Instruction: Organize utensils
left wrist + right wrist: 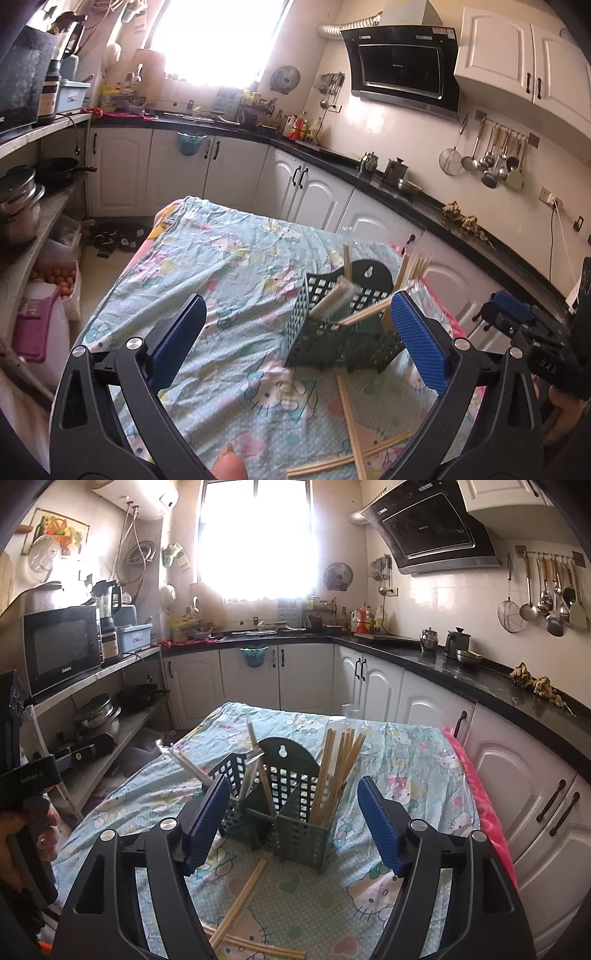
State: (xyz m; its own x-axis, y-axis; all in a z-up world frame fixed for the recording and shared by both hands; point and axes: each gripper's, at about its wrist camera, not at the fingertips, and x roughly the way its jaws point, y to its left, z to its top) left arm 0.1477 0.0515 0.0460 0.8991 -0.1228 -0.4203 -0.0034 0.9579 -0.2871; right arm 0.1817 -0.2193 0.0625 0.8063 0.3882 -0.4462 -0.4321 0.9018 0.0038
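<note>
Over the cartoon-print cloth worktop (402,746): both tools wide and empty, left tool (295,339), right tool (293,823). Dark green perforated plastic caddy (295,812) upright mid-cloth, sticks inside; loose pale wooden chopsticks (240,904) in front, awaiting pickup.

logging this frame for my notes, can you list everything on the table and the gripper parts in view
holder: one, dark green, mesh, standing mid-table
chopsticks in holder: a bunch, exact count unclear, pale wood, upright in the right compartment; a few more lean in the left one
loose chopsticks: several, pale wood, lying crossed on the cloth in front of the holder
tablecloth: one, light blue with cartoon cats, covering the table
left gripper: blue pads, open, nothing between
right gripper: blue pads, open, nothing gripped
</note>
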